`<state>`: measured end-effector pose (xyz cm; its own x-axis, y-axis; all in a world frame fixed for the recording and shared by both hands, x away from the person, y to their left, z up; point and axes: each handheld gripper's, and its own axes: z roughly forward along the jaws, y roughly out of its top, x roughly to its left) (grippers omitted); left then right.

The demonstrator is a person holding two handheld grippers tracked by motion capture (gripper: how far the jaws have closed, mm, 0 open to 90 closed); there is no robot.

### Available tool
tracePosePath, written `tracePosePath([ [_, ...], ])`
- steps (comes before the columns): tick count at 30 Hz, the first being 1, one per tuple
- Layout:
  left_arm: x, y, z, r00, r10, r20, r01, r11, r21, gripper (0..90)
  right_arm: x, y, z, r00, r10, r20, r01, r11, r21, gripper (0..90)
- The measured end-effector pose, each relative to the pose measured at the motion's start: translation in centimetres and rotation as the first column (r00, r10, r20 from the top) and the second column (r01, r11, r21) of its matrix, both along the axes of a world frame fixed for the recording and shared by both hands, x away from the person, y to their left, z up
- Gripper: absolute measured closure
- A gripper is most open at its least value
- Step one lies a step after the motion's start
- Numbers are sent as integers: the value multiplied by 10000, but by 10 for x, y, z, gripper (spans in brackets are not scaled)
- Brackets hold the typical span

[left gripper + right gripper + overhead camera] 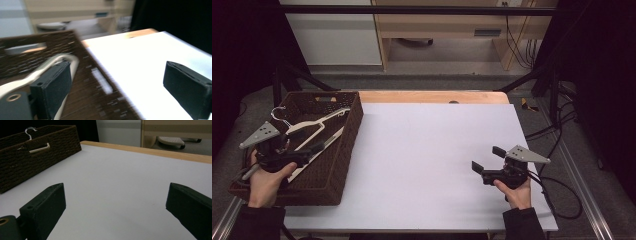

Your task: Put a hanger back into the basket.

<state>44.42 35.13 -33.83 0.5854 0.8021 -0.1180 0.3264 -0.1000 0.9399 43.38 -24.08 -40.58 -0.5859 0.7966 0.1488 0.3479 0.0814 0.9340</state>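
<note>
Hovering over the basket [343, 150] — left gripper [314, 148] (jaws apart), hanger [314, 127] beneath.

Open white table [427, 165]; brown basket [343, 150], seemingly hanger-cluttered [314, 132], along left edge.

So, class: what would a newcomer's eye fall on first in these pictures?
The dark woven basket at the table's left edge, with pale clothes hangers lying inside. The left tool hovers over the basket, jaws open beside a hanger. The right tool is held open above the bare white table at the right.
</note>
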Motion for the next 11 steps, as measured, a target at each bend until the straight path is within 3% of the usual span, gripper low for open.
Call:
tracePosePath([
  [3,-4,-15,-4,9986,-504,160,505,9987,-64,66,-1,-2,1,10000,47,68,-48,10000,64,28],
  [9,-7,-37,-15,9942,-1072,36,1073,9937,-324,64,-5,-5,4,9997,57,247,-62,9998,188,23],
  [11,-8,-43,-18,9936,-1125,45,1125,9935,-142,61,-6,-7,5,9995,62,301,-69,9997,252,22],
])
